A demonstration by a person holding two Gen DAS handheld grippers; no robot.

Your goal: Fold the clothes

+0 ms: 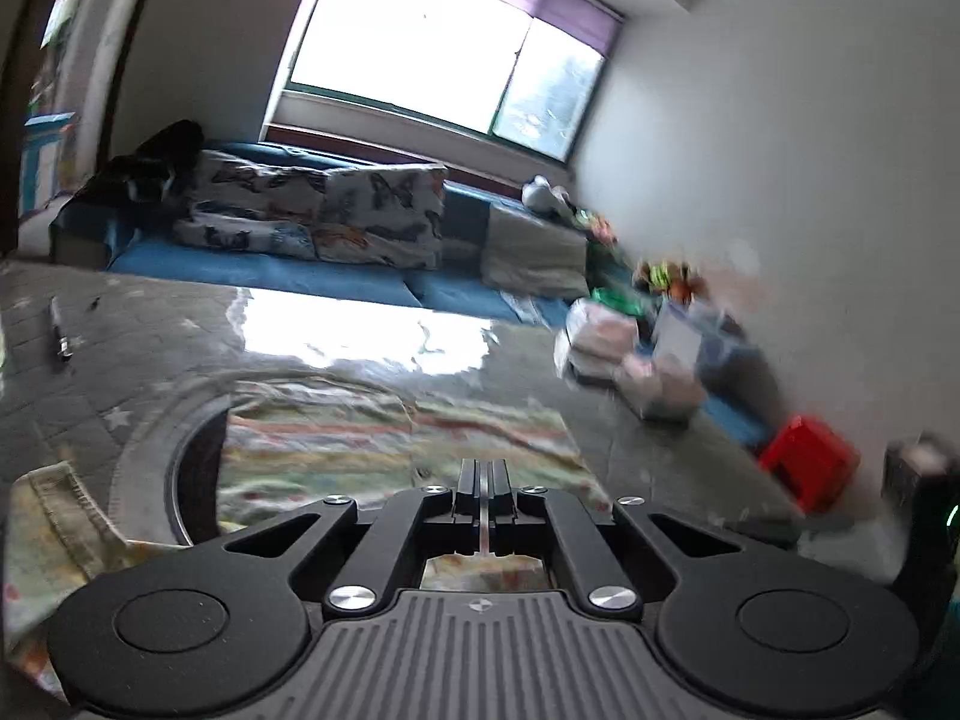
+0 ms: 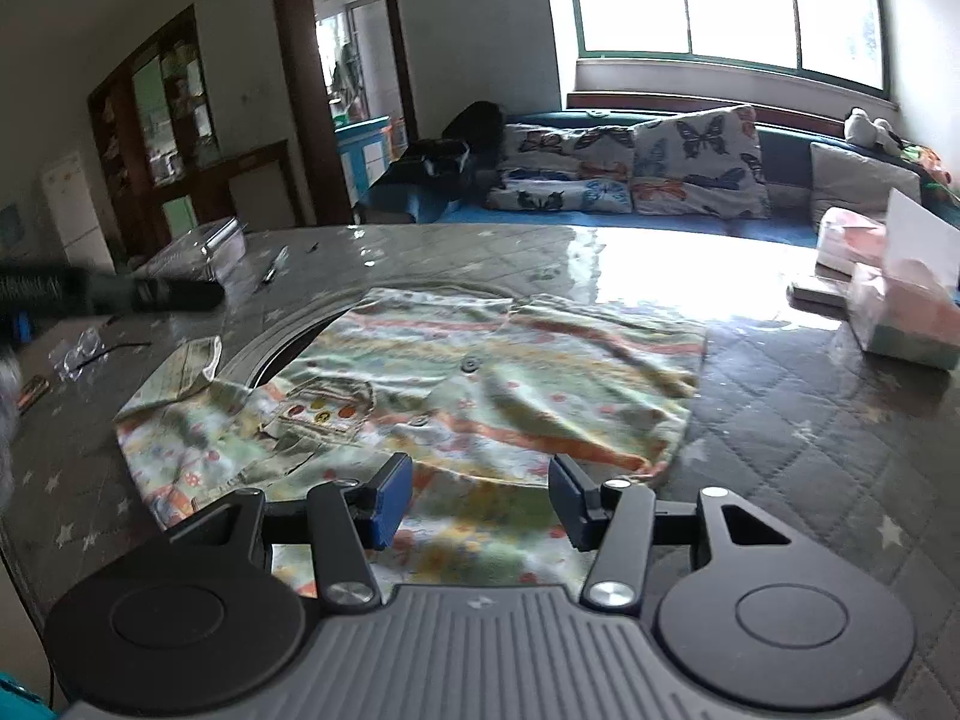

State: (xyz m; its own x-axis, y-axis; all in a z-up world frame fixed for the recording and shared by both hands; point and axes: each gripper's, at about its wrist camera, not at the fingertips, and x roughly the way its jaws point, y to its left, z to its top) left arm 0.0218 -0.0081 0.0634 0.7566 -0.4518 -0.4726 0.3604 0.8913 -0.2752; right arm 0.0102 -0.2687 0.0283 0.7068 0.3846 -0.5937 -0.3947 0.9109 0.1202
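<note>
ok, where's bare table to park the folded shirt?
Free: the shiny table strip between the shirt and the sofa, and the quilted patch right of the shirt, short of the tissue packs. Crowded: left edge, with pen, clear box and small clutter. Right gripper is open over the hem; left gripper is shut.

Pastel striped shirt (image 2: 480,384) — buttoned, wrinkled, spread flat on the table — sleeve outstretched
</note>
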